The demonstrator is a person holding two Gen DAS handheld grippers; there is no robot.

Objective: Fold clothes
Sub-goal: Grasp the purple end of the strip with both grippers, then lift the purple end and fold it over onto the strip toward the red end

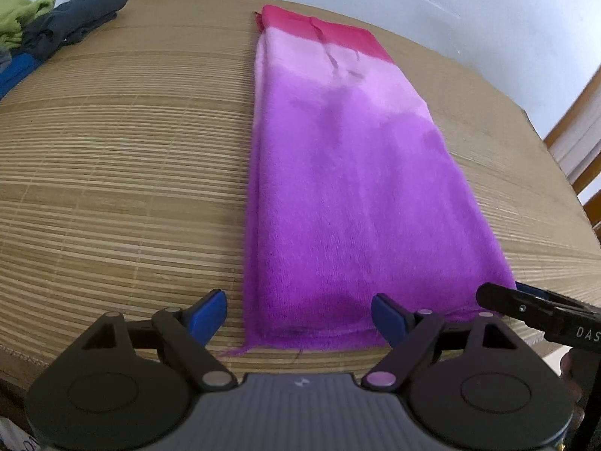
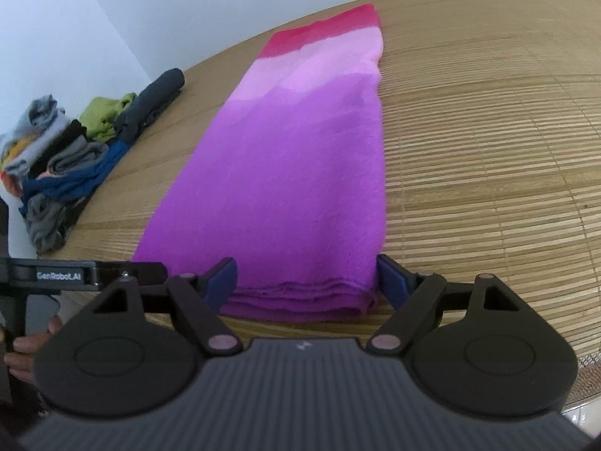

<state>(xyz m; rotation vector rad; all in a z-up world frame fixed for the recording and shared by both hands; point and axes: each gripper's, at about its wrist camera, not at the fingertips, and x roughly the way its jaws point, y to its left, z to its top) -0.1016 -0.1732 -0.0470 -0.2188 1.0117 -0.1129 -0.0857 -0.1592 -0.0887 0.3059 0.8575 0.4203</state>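
A long purple cloth (image 1: 338,188), folded into a narrow strip that fades to pink and red at its far end, is laid flat on a bamboo mat (image 1: 124,158). The left gripper (image 1: 298,314) is held spread wide over the near left corner of the cloth, with nothing pinched between its blue pads. The right gripper (image 2: 306,276) is likewise held wide apart, straddling the near right corner, whose layered hem is seen between the pads without being squeezed. A pile of clothes (image 2: 67,158) is seen at the far left.
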